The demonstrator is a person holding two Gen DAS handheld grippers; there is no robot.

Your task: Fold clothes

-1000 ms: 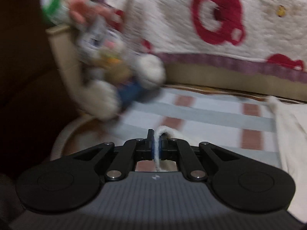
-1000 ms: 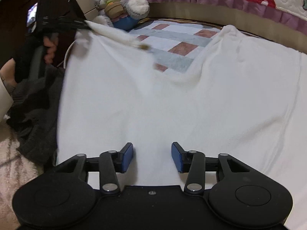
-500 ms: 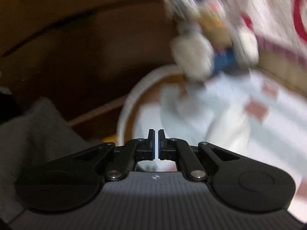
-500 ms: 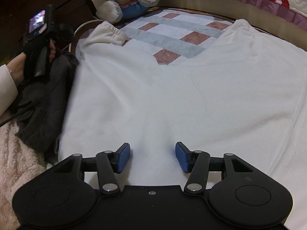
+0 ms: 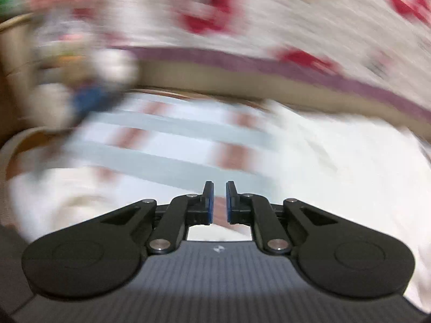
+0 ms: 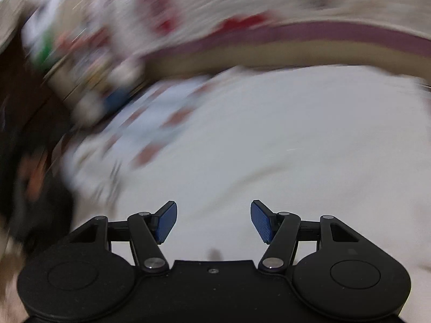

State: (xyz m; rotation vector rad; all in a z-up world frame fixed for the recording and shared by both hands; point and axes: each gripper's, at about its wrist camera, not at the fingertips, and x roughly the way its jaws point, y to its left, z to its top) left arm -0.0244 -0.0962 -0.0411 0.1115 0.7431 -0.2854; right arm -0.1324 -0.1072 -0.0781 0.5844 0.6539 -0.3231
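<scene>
- Left gripper: blue pads stand nearly together with a thin slit between them, and nothing is caught in that slit.
- White garment in the left wrist view: it lies beyond and below those pads, spreading from about 12 o'clock round to 3 o'clock, with another pale bunched part at 9 o'clock.
- Checked mat: bare from 10 to 12 o'clock, beyond the cloth.
- Plush toy: a blur at 10 o'clock, at the mat's far corner.
- Quilt with red shapes: hanging across the far side at 12 o'clock.
- Right gripper: jaws wide and opening, nothing between the pads.
- White garment in the right wrist view: spread flat directly under and ahead of the pads, filling 11 to 3 o'clock; whether the pads touch it cannot be told.
- Dark clothing: heaped at 9 o'clock, beside the garment's edge.
</scene>
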